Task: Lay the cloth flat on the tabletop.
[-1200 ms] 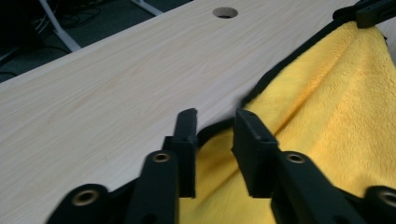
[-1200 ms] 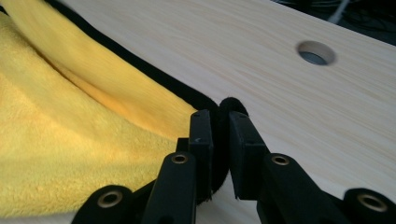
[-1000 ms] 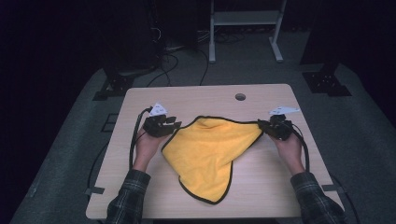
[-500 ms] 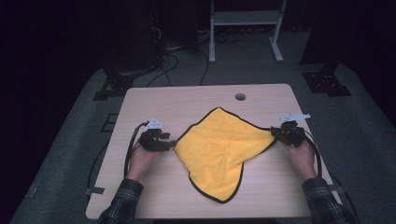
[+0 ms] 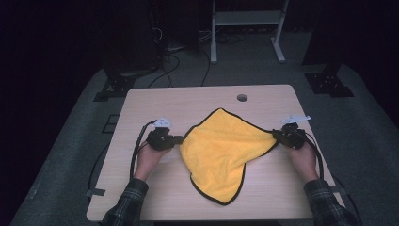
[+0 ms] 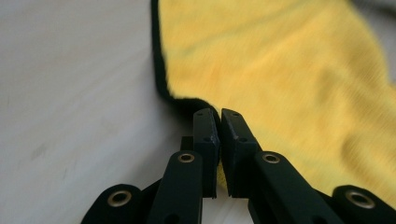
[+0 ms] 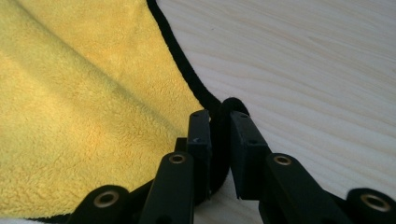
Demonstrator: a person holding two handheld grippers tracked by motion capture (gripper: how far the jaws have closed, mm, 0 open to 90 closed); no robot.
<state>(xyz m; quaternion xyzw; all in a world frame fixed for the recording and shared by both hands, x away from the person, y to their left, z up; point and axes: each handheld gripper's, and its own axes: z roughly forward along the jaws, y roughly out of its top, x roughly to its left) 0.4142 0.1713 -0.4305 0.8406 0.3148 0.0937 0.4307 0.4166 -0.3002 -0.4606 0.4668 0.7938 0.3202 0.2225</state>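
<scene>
A yellow cloth (image 5: 222,150) with a black hem lies spread on the wooden table (image 5: 197,101), one corner pointing to the far side and one toward the near edge. My left gripper (image 5: 178,139) is shut on the cloth's left corner; in the left gripper view the jaws pinch the cloth (image 6: 289,74) at its black edge, left gripper (image 6: 219,114). My right gripper (image 5: 276,135) is shut on the right corner. In the right gripper view the black hem of the cloth (image 7: 84,107) is bunched between the jaws, right gripper (image 7: 219,114).
A round cable hole (image 5: 242,97) is in the table's far side. Black cables (image 5: 137,150) trail from each gripper. Beyond the table stand a white frame (image 5: 244,19) and dark equipment on the grey floor. Bare tabletop lies left and right of the cloth.
Both grippers have pulled toward the near edge and apart while holding the corners. The cloth's far corner has flipped over and now lies flat, pointing away.
</scene>
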